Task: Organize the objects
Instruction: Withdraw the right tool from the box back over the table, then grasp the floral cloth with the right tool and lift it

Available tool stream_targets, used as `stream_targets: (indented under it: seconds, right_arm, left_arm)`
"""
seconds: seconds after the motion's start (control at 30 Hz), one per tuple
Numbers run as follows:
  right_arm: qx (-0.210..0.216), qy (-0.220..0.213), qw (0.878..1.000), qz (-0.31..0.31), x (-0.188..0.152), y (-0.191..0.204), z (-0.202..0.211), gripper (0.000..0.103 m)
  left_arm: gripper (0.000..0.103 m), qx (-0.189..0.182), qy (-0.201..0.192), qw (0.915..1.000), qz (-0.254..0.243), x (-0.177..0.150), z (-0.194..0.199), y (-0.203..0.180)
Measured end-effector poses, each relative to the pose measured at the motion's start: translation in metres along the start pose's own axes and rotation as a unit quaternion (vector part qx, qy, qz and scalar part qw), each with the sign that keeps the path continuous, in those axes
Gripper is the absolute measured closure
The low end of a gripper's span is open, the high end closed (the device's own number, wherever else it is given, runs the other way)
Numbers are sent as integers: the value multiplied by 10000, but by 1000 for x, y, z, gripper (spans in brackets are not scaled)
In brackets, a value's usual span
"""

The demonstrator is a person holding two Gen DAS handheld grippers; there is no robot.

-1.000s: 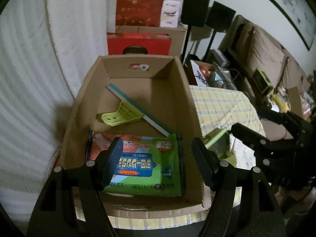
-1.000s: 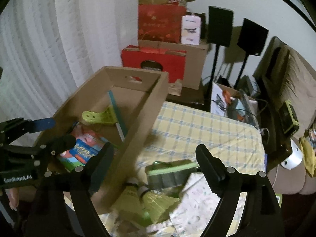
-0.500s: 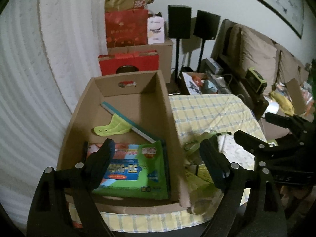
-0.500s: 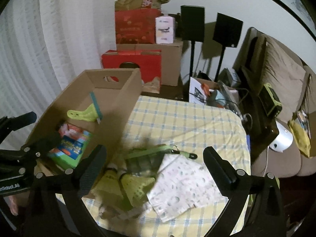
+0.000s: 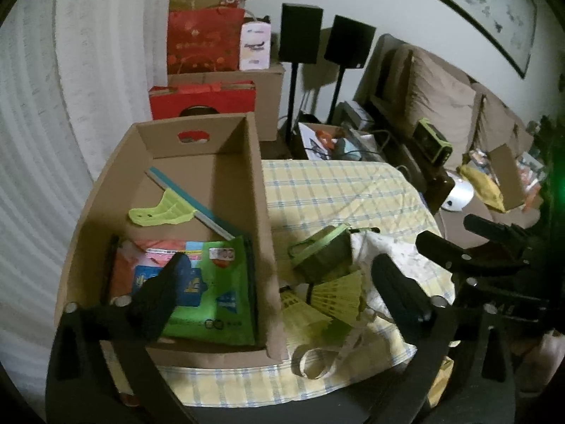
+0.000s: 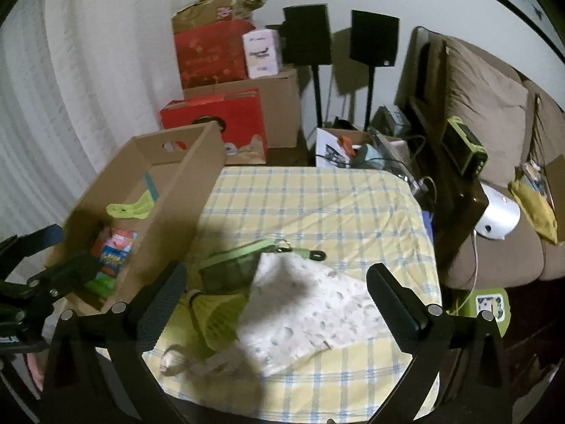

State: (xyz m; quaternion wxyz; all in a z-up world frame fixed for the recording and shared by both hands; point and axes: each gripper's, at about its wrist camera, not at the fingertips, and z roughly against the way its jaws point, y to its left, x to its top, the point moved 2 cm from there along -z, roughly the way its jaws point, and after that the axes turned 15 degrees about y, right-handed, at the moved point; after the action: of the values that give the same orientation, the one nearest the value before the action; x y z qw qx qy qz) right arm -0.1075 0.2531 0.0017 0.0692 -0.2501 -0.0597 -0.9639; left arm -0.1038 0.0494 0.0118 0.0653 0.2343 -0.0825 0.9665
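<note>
A cardboard box (image 5: 261, 212) (image 6: 183, 219) stands on the left of the checked tablecloth (image 5: 335, 190) (image 6: 317, 194). Inside lie a green packet (image 5: 212, 300), a lime plastic bracket (image 5: 159, 212) and a teal ruler (image 5: 190, 201). Beside the box lie a green pouch (image 5: 321, 254) (image 6: 229, 268), yellow shuttlecocks (image 5: 335, 296) (image 6: 215, 314) and a patterned white cloth (image 5: 399, 247) (image 6: 310, 304). My left gripper (image 5: 282, 293) is open and empty above the box's right wall. My right gripper (image 6: 279, 304) is open and empty above the cloth.
Red and brown boxes (image 5: 208, 70) stack behind the table, with two black speakers on stands (image 5: 300, 35). A brown sofa (image 6: 487, 113) runs along the right. A white round device (image 6: 498, 215) sits on the sofa. White curtains (image 5: 53, 106) hang at the left.
Both grippers have pulled back and up from the table, so more of the room shows. The left gripper has shifted right from over the box to over its right wall.
</note>
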Motion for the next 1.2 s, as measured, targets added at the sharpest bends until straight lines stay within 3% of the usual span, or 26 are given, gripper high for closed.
stream_targets:
  seconds: [0.4, 0.53, 0.7, 0.87, 1.03, 1.2]
  right_arm:
    - [-265, 133, 9984, -473, -22, -59, -7, 1]
    - [-288, 231, 9980, -520, -31, -68, -17, 1]
    - [-262, 438, 9972, -554, -40, -71, -37, 1]
    - [-166, 499, 9969, -585, -46, -70, -45, 1]
    - [35, 449, 9976, -528, -51, -62, -45, 1]
    - [412, 464, 9975, -332, -56, -45, -46, 7]
  left_arm:
    - [0, -215, 115, 9995, -191, -8, -16, -19]
    - [0, -343, -39, 9988, -339, -11, -16, -26]
    - [0, -441, -30, 9981, -425, -15, -20, -36]
    - [1, -212, 46, 9978, -627, -17, -28, -45]
    - [15, -3, 253, 9957, -896, -17, -38, -53]
    - [17, -117, 339, 9964, -773, -17, -38, -46]
